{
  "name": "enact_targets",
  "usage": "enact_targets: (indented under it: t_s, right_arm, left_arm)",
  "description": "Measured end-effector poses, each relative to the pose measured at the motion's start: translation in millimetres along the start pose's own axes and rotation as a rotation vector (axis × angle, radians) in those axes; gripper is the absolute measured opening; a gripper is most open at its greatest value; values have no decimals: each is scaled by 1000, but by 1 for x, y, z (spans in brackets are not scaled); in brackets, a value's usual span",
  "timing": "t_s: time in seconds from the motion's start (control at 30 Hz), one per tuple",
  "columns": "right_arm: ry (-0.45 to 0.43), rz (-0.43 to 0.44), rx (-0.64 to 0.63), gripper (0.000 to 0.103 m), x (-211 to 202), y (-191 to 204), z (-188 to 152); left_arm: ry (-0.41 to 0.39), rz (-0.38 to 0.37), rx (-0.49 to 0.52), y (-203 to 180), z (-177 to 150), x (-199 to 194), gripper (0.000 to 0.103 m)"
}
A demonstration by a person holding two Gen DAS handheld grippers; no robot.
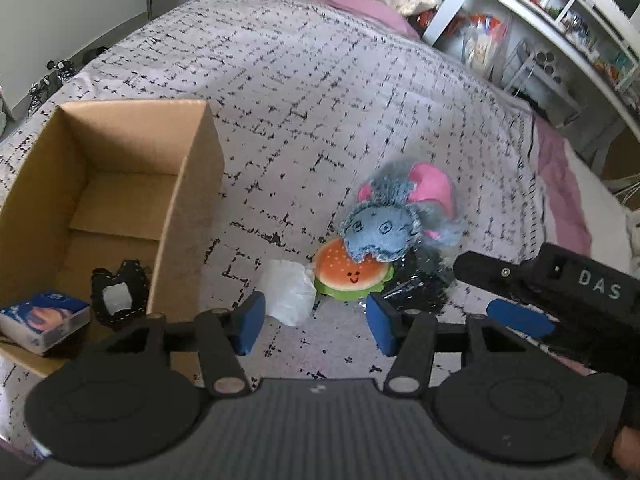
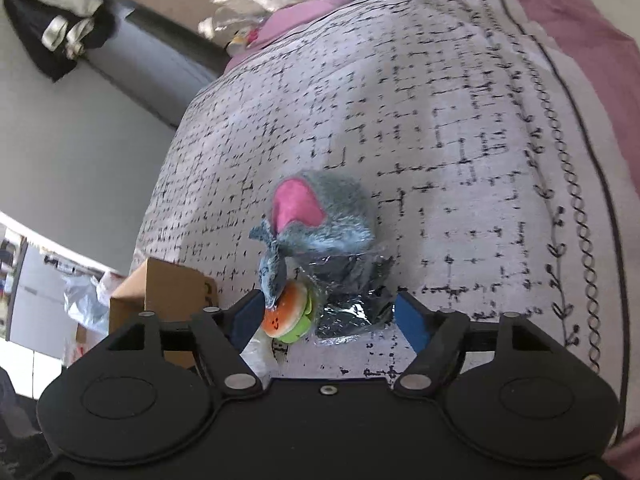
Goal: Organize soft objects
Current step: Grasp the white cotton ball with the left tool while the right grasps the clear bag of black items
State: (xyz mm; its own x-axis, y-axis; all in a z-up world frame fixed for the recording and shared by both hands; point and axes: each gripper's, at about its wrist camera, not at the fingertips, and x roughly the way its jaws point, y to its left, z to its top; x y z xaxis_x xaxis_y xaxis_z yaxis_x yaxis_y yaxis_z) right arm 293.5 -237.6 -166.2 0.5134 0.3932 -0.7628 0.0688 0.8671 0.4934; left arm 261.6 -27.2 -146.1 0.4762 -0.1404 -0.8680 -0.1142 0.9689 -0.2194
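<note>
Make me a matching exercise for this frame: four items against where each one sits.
Items:
1. Tissue pack
2. Burger toy
3. Elephant plush
4. White tissue

Places:
a. On the bed, just left of the burger toy
b. Inside the box, near corner
c. Resting on top of the burger toy and the plastic bag
d. On the bed, partly under the plush's trunk

Pairs: 1-b, 2-d, 3-c, 4-a
</note>
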Motion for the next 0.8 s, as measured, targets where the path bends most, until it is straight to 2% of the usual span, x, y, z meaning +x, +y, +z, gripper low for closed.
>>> enact_targets:
  t_s: [0.07, 0.13, 0.37, 0.57, 0.7, 0.77, 0.8]
  right_arm:
    - [-1, -24, -25, 83, 5, 1, 2]
    - [-1, -25, -41, 84, 9, 0, 3]
    - [31, -33, -98, 85, 29, -2, 4]
    - [55, -39, -108, 85, 40, -4, 4]
    - [69, -50, -125, 84, 48, -3, 2]
    - [72, -61, -131, 79, 52, -4, 2]
    - [75, -68, -135, 76, 54, -4, 1]
  left_arm:
    - [8, 14, 10, -2, 0, 9, 55]
    - [22, 19, 10, -3, 0, 18, 54]
    - [38, 49, 23, -8, -2, 39, 54]
    - [16, 135, 59, -9, 0, 48, 54]
    - [24, 160, 75, -7, 1, 54, 54]
    - [22, 157, 74, -5, 1, 56, 54]
    - [36, 143, 58, -3, 1, 59, 50]
